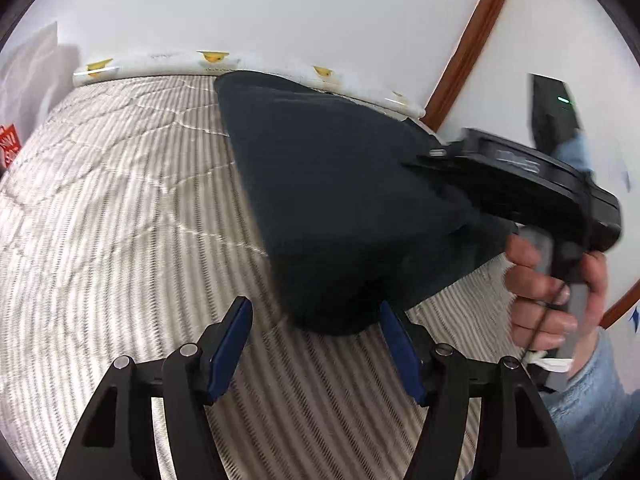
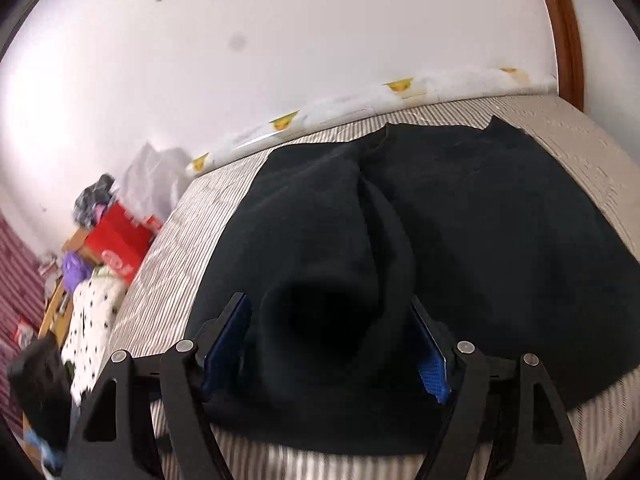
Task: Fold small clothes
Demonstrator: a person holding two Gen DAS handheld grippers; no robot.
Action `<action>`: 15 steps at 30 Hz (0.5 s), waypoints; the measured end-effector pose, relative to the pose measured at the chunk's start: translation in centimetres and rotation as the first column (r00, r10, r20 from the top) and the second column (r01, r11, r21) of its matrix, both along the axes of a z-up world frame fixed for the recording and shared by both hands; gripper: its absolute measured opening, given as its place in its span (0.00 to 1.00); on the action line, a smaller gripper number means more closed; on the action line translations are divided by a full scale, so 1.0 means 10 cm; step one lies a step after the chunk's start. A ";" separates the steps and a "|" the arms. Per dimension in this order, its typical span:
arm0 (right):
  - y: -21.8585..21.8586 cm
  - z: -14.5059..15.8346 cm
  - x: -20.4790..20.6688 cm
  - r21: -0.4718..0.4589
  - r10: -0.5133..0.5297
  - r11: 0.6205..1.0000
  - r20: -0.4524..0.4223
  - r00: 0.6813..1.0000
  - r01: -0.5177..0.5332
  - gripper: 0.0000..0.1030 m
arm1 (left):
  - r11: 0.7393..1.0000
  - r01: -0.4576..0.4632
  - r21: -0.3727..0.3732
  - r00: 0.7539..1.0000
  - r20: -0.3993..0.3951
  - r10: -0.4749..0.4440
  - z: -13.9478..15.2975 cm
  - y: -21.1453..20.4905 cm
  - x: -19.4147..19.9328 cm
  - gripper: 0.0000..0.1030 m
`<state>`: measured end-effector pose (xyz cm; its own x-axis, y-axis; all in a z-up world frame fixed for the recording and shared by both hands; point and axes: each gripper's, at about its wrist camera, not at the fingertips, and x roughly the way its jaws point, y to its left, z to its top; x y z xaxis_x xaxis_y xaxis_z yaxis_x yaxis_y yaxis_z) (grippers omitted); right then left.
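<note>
A dark navy garment (image 1: pixel 340 192) lies on the striped bed cover (image 1: pixel 120 220). In the left wrist view my left gripper (image 1: pixel 316 316) is open, and the garment's near fold bulges between its blue pads without being pinched. The right gripper's body (image 1: pixel 540 184) shows at the right, held by a hand, with its front hidden in the cloth. In the right wrist view the garment (image 2: pixel 500 220) spreads across the bed (image 2: pixel 180 248). My right gripper (image 2: pixel 332 320) is open, with a raised tube-like fold of cloth between its fingers.
A white wall and a white bumper strip with yellow prints (image 2: pixel 280 124) run along the bed's far edge. A wooden frame (image 1: pixel 476 36) stands at the right. Left of the bed are a red box (image 2: pixel 116 244), a spotted cloth (image 2: pixel 92 312) and piled clutter.
</note>
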<state>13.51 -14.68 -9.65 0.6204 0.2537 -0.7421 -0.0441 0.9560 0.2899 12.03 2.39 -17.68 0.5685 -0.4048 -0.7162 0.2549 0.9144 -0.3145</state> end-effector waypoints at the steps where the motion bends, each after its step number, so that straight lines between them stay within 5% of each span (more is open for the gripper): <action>1: 0.01 -0.04 0.06 0.006 0.007 1.000 -0.005 1.000 -0.007 0.51 | 1.000 0.003 0.001 1.000 0.001 -0.003 0.00 -0.03 0.03 0.62; 4: -0.01 0.02 0.11 -0.030 0.014 0.999 0.050 0.999 -0.013 0.20 | 0.999 -0.004 0.048 1.000 0.014 0.003 0.00 -0.16 0.10 0.62; 8: -0.24 0.26 -0.03 -0.019 0.012 1.000 0.178 0.984 -0.008 0.15 | 0.997 -0.004 0.083 1.000 0.011 0.003 -0.02 -0.33 0.18 0.62; 15: -0.97 0.52 -0.28 -0.094 -0.132 0.982 0.290 0.948 0.165 0.13 | 0.990 0.075 0.120 0.996 0.032 -0.080 0.07 -0.68 0.22 0.62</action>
